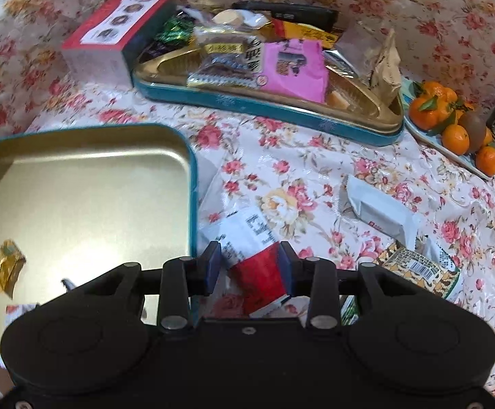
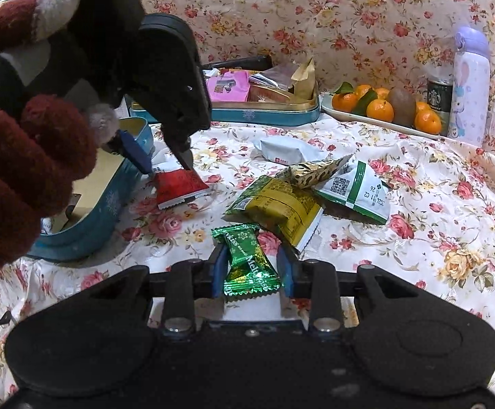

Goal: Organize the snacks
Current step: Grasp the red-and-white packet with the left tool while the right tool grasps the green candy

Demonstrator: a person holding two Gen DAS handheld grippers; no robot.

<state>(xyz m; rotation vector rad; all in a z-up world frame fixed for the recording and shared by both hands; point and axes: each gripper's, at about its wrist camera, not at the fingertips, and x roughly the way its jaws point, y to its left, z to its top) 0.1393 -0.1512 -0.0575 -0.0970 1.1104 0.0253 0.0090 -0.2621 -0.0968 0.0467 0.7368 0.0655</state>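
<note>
From the left wrist camera, the left gripper (image 1: 249, 262) is hanging over a flowered tablecloth (image 1: 298, 156) with a red snack packet (image 1: 261, 277) sitting between its blue pads. The right pad is touching the packet's edge, while a small gap is showing at the left pad, so whether the jaws are really pinching it cannot be told from here. To the left, an open teal tin (image 1: 189, 170) is lying with a gold-wrapped candy (image 1: 3, 269) resting inside. Farther back, a second teal tin (image 1: 264, 105) is overflowing with mixed snacks, a pink packet (image 1: 295, 64) among them, and a red-edged box (image 1: 111, 30) is standing just beside it. A white packet (image 1: 377, 208) is lying loose on the cloth, and a plate of oranges (image 1: 452, 126) is sitting at the right.

From the right wrist camera, the right gripper (image 2: 252, 269) is holding its jaws around a green candy (image 2: 247, 262); the pads look apart from the wrapper on both sides, so they are spread rather than gripping. Ahead, a yellow-green packet (image 2: 278, 208) and a white-and-green packet (image 2: 353, 187) are lying together on the cloth. At the left, a hand in a dark red glove (image 2: 26, 156) is gripping the other tool, whose tips are reaching the red packet next to the open tin. A purple bottle (image 2: 470, 81) is standing at the far right.
</note>
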